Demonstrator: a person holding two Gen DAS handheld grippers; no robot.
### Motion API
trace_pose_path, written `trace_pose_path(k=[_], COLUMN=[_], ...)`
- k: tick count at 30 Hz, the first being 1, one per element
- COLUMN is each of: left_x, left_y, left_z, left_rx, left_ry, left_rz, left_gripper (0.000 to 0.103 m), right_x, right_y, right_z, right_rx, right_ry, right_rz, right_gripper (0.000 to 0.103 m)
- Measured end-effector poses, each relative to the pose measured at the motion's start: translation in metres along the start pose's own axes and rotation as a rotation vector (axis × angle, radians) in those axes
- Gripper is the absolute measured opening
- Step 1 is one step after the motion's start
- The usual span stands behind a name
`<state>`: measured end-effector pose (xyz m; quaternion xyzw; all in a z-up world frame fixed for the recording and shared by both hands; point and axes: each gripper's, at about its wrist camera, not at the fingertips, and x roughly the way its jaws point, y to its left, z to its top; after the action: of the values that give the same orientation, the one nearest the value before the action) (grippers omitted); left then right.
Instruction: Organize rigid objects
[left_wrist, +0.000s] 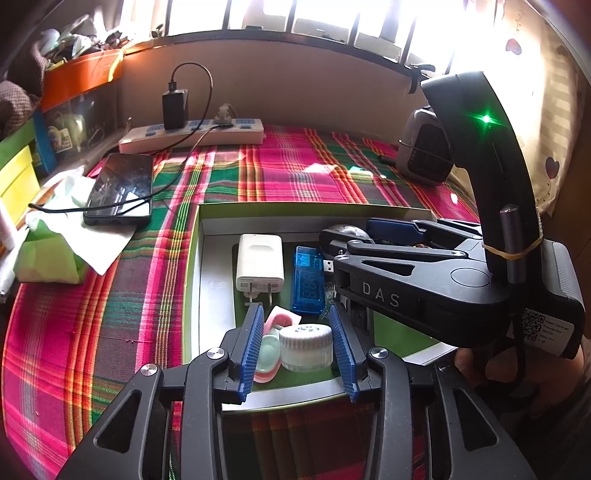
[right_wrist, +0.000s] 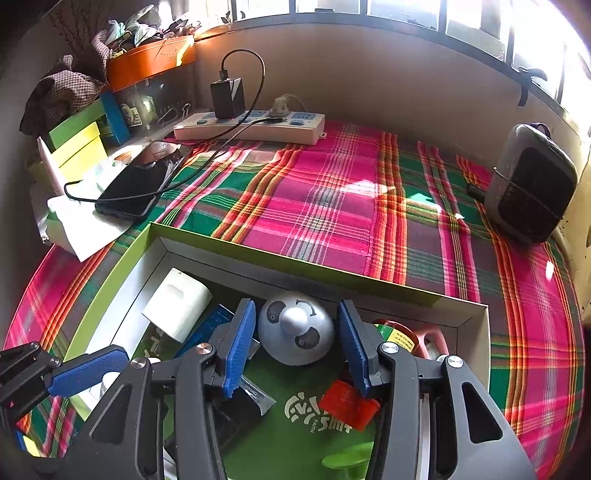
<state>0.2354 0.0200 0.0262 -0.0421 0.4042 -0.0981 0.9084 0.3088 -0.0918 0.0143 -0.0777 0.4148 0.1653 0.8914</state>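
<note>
Left wrist view, nearest: left gripper (left_wrist: 297, 345) is hovering low in the box, jaws standing apart, pads flanking but not pressing a small jar (left_wrist: 306, 348) with a white ribbed lid.
Jar: sitting upright on the green floor, lid facing up, a pink-and-mint item (left_wrist: 273, 341) touching its left side.
Beyond the jar: white charger (left_wrist: 260, 264) is lying flat, long axis running away from the camera, prongs pointing toward it; blue USB meter (left_wrist: 308, 278) is lying parallel just beside it, plug pointing right.
Edges: box (left_wrist: 314, 208) is showing a green far rim and a white left wall; plaid cloth (left_wrist: 280, 170) is lying open beyond.
Right side: right gripper (left_wrist: 369, 236) is reaching in over the far corner.
Right wrist view, nearest: right gripper (right_wrist: 297, 345) is straddling a grey dome (right_wrist: 295, 326), jaws open, pads clear of it.
Dome: standing knob up, near the far wall of the box (right_wrist: 369, 280).
Red piece (right_wrist: 349, 404): lying flat under the right jaw.
Room: cloth beyond the rim is lying bare up to the power strip (right_wrist: 251, 127) and heater (right_wrist: 532, 186).
</note>
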Motion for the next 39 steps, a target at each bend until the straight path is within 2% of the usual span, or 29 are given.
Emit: trace_pose_path(k=[7,22,28,39], left_x=[-0.008,-0.041,-0.057,-0.067], left_y=[-0.001,-0.01,-0.017,-0.03], left_z=[0.0,-0.01,-0.019,-0.047], left_rx=[-0.001,0.01,0.019,0.036], left_ry=[-0.01,-0.04,-0.049,-0.014], left_rz=[0.009,0.034,0.051,0.054], left_gripper=[0.039,0.04,0.041,0.041], right_x=[-0.011,-0.062,-0.088,-0.113], right_y=[-0.001,-0.004,-0.005,-0.011], right_z=[-0.002,-0.019,-0.038,-0.085], right_rx=[0.02,0.083,0.096,0.142], right_ry=[-0.026,-0.099,-0.112,-0.083], right_rz=[0.007,0.026,0.02,-0.004], right_gripper=[0.053,0.054,0.054,0.054])
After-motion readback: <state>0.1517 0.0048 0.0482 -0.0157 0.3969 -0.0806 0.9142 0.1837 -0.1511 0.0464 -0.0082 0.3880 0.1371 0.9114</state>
